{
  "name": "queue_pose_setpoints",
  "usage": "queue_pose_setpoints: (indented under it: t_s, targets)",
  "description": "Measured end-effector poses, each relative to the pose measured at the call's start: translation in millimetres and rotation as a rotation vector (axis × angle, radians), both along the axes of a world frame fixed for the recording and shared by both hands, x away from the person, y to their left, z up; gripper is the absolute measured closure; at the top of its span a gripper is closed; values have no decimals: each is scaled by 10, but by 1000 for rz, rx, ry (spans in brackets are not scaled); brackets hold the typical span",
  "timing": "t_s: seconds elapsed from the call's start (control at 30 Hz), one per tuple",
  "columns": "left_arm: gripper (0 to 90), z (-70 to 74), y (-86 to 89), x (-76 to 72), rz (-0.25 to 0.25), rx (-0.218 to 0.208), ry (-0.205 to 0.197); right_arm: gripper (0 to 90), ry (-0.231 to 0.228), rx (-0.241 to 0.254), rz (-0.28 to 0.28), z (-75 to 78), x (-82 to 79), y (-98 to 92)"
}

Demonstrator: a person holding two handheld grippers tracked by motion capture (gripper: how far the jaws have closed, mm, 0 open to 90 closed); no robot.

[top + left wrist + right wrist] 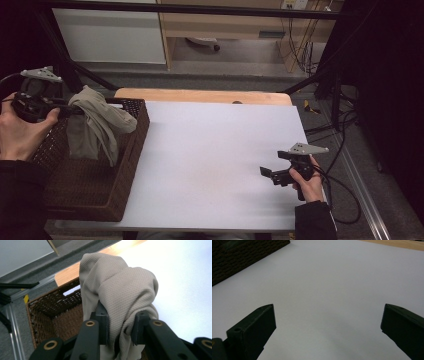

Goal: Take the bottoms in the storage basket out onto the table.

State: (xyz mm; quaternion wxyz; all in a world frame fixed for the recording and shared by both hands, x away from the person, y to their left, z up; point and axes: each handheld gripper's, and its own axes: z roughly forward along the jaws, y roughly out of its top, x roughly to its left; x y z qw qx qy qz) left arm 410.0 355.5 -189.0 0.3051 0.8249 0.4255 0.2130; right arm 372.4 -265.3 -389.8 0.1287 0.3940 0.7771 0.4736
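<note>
**Cloth hanging over the basket, table off to the side**

The left gripper [64, 111] has its jaws clamped on a bunch of beige knitted cloth [97, 125], and the cloth is held up over the dark wicker basket [100, 200] at the left end of the table. From the left gripper view you can see the fabric [117, 292] pinched between the two black jaws, mounding above them and spilling down past them into the basket [60, 312]. Its loose end hangs roughly straight down, so its long axis is vertical, with the lower folds inside the basket's walls or just above them; I can't tell whether they touch the bottom.

What matters for the next move, I'd say, is that the white table top [215, 155] lies to the right of the held cloth, across the basket's near wall. The cloth would have to clear that rim to get there.

The right gripper [272, 175] sits well apart near the table's right edge, jaws spread wide and empty over bare table [327, 290]. The left hand is plainly the nearer one.
</note>
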Motion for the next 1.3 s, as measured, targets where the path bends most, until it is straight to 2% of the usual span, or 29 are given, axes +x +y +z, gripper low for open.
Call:
queue_pose_setpoints:
  t_s: [0.57, 0.9, 1.3]
  targets:
    - [716, 152, -89, -65, -38, 13, -7, 4, -3, 0, -2, 5, -2, -3]
    - [715, 201, -157, -79, -59, 27, 7, 4, -1, 0, 0, 9, -6, 1]
    - [714, 297, -242, -113, -83, 20, 9, 4, -3, 0, 2, 12, -8, 4]
